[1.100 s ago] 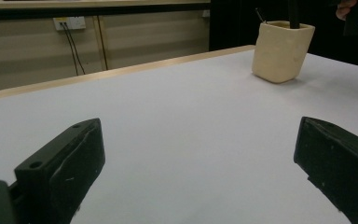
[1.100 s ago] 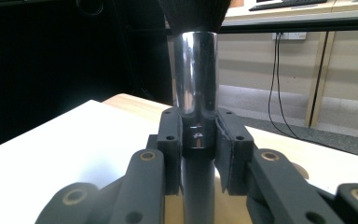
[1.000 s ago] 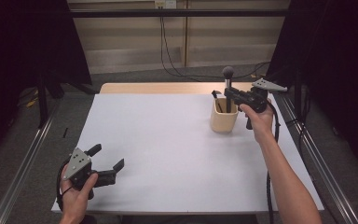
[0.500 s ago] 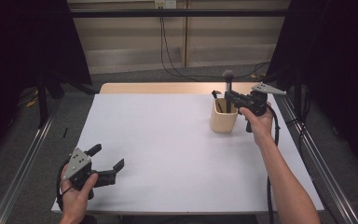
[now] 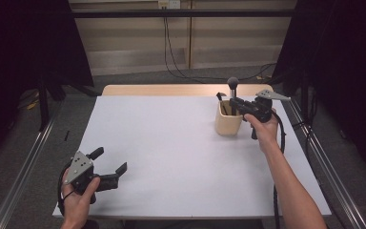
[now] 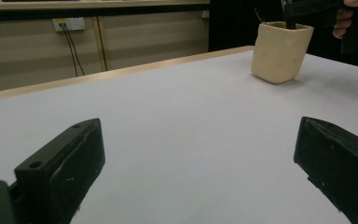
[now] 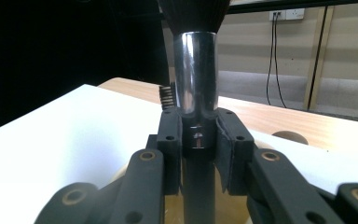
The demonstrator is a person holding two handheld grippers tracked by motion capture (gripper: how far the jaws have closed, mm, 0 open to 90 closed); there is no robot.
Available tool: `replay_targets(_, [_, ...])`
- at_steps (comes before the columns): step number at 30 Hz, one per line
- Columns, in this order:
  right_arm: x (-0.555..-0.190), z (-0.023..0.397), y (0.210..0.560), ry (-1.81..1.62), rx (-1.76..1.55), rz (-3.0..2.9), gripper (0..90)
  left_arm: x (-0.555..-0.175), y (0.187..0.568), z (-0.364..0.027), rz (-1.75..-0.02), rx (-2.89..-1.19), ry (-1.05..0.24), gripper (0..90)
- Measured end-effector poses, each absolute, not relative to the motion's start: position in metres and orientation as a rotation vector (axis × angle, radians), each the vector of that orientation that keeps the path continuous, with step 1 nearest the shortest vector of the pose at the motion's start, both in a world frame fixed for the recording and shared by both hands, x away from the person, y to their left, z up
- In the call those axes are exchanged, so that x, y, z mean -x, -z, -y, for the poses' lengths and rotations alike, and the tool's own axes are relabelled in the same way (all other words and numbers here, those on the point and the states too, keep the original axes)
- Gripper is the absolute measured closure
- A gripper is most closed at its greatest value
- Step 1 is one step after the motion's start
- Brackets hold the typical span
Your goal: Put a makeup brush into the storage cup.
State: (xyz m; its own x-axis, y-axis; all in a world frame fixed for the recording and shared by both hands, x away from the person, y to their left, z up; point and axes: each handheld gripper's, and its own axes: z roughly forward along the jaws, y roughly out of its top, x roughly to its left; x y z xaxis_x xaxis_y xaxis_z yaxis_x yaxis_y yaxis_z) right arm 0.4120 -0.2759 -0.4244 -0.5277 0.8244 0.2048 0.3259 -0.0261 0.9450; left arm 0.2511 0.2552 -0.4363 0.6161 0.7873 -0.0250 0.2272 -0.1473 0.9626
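- The right hand-held gripper [image 5: 235, 102] is clamped on a makeup brush [image 5: 232, 90]: in the right gripper view its jaws press both sides of the shiny metal ferrule [image 7: 196, 93], just under the dark bristles.
- It is held level over the beige cup [image 5: 228, 123], jaws pointing toward the table's left side, with the grey plate on top. The right hand [image 5: 262, 129] grips it from below, and the forearm reaches in from the bottom right edge.
- The left hand-held gripper [image 5: 108, 167] sits low at the near left corner of the tabletop [image 5: 171, 152] with its jaws spread wide and nothing between them. The left hand [image 5: 78, 195] wraps its body, and the jaws point right and slightly away, toward the cup [image 6: 281, 51].
- Compared with a second ago, the brush head sits a little higher above the cup's rim, and the right hand-held gripper is at much the same spot. The left one has not shifted.
- The brush stands upright, long axis vertical, bristle head up and handle running down into the cup.
- The cup stands on the far right part of the tabletop, with other dark tools [image 5: 220, 97] poking from it; a small comb-like tip [image 7: 167, 95] shows beside the ferrule.
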Motion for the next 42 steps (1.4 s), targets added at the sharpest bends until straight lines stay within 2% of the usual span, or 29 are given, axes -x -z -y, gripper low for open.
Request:
replay_targets(10, [-0.411,0.275,0.427,-1.565,-1.22,-1.833,72.3,-0.251,0.436,-0.255,-0.842,-1.693,-0.606,2.0])
replay_targets(15, [-0.411,0.277,0.427,-1.565,-1.24,-1.822,67.5,-0.251,0.436,-0.255,-0.845,-1.688,-0.608,1.9])
replay_targets(20, [-0.409,0.276,0.425,-1.548,-1.231,-1.825,56.1,-0.251,0.436,-0.255,-0.84,-1.691,-0.607,2.0])
replay_targets(28, [-0.405,0.274,0.423,-1.521,-1.221,-1.846,31.3,-0.253,0.436,-0.253,-0.84,-1.698,-0.603,1.9])
replay_targets(38, [-0.4,0.273,0.417,-1.504,-1.208,-1.837,6.2,-0.255,0.436,-0.253,-0.865,-1.678,-0.596,2.0])
replay_targets(42, [-0.398,0.274,0.416,-1.5,-1.214,-1.812,0.0,-0.256,0.436,-0.253,-0.86,-1.68,-0.599,1.9])
